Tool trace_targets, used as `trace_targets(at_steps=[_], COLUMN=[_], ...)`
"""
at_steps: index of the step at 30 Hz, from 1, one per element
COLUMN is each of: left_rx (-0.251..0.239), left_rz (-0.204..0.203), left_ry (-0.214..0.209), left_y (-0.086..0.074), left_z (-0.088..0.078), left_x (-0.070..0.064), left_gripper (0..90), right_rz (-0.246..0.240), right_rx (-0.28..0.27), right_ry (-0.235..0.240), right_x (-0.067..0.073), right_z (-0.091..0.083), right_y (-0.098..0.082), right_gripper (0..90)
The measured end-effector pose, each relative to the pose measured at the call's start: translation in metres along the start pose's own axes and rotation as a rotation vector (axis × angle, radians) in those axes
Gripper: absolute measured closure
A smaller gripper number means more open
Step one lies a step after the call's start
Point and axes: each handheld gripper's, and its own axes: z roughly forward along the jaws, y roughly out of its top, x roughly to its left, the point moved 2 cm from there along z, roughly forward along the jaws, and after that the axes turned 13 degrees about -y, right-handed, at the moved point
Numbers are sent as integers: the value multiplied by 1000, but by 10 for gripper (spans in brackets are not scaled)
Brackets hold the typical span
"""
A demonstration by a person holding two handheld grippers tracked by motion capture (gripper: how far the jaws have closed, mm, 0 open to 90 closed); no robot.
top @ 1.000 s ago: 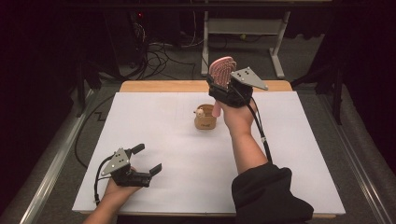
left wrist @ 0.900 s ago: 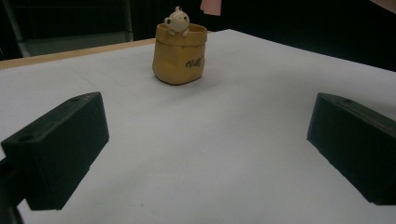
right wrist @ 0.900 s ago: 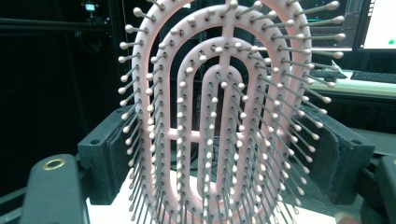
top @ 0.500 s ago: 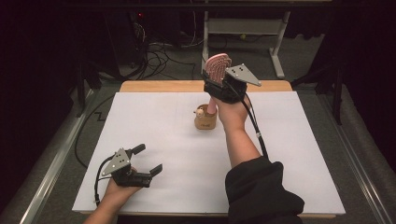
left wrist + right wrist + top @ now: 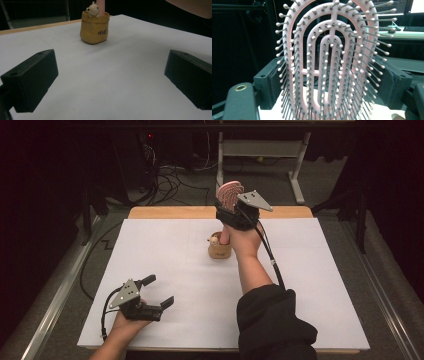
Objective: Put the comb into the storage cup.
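Right claw [image 5: 231, 202]: clamped on pink brush [image 5: 230, 194], handle in holder [image 5: 219, 247]. Left claw [image 5: 159, 291]: wide, empty, on bench [image 5: 165, 250].

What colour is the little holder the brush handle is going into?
Mustard yellow holder, with a cream bear at its rim; clearest in the left gripper view.

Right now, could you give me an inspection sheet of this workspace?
Surface: white sheet on a wooden table.
Job's things: pink hairbrush, handle standing in a small yellow holder with a bear figure.
Clutter: nothing seen.
Grippers: right tongs shut on the hairbrush; left tongs open, empty, low over the sheet.
Cables: one trails from each gripper; more lie on the floor behind.
Surroundings: dark room, metal frame behind the table.
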Motion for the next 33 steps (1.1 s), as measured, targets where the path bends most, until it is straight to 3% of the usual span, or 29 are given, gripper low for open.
trace_targets(at_steps=[33], left_rx=[8], left_rz=[3], left_ry=[-7], left_y=[-1], left_z=[0], left_x=[-1], left_gripper=[0], right_rz=[-4], right_rx=[63], right_ry=[6], right_x=[20], right_z=[22], right_y=[-38], right_gripper=[201])
